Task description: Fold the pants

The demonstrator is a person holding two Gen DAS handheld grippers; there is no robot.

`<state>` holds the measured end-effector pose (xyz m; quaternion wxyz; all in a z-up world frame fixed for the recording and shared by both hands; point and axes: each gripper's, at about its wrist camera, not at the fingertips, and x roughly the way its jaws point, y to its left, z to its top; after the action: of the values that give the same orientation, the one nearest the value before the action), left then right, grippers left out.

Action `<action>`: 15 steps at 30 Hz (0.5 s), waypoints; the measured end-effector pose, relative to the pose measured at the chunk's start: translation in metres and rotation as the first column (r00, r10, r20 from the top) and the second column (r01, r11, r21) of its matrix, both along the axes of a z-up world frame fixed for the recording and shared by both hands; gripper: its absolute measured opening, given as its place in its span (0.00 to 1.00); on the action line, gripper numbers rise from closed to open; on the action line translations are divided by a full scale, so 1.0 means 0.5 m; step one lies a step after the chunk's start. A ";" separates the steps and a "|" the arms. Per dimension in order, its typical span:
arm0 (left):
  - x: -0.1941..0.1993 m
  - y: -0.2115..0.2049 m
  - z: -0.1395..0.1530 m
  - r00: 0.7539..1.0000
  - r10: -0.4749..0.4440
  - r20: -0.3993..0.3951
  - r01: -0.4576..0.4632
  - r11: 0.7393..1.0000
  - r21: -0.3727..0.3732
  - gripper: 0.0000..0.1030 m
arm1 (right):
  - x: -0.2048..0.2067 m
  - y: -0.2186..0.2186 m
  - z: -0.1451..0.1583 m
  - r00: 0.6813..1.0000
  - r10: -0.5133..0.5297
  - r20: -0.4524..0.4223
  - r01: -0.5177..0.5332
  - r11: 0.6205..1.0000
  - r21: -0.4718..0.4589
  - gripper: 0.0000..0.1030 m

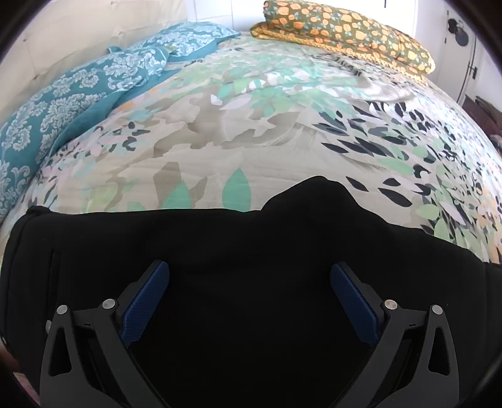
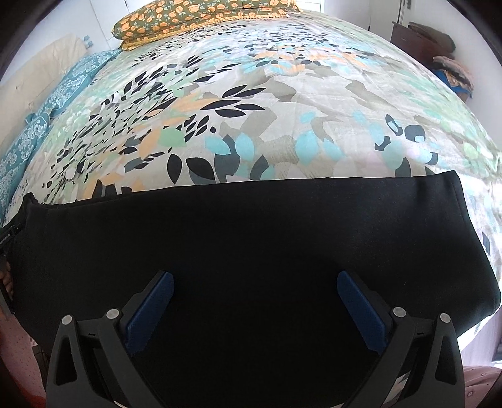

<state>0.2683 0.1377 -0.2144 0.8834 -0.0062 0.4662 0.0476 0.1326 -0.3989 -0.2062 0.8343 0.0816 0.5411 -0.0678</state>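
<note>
Black pants (image 1: 219, 244) lie flat across the near edge of a bed with a floral cover (image 1: 251, 131). In the left wrist view the far edge has a raised hump near the middle. My left gripper (image 1: 250, 276) is open and empty, its blue-padded fingers (image 1: 147, 301) spread just above the black cloth. In the right wrist view the pants (image 2: 251, 226) end at a hemmed edge on the right. My right gripper (image 2: 255, 285) is open and empty over the cloth.
Teal patterned pillows (image 1: 78, 91) lie at the far left of the bed. A folded orange-flowered quilt (image 1: 345, 28) lies at the far end. A dark wooden cabinet with clothes (image 2: 439, 53) stands beyond the bed's right side.
</note>
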 end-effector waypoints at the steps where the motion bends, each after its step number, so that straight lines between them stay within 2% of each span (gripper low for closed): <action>1: 0.000 0.000 0.000 1.000 0.000 0.001 0.000 1.000 0.001 0.99 | 0.000 0.000 0.000 1.000 0.000 0.000 0.000 1.000 0.001 1.00; 15: -0.002 -0.003 0.000 1.000 -0.001 0.005 0.001 1.000 0.008 0.99 | 0.001 0.005 0.002 1.000 0.002 -0.001 -0.002 1.000 -0.011 1.00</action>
<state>0.2672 0.1361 -0.2145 0.8847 -0.0024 0.4636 0.0491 0.1333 -0.3963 -0.2053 0.8344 0.0764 0.5414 -0.0697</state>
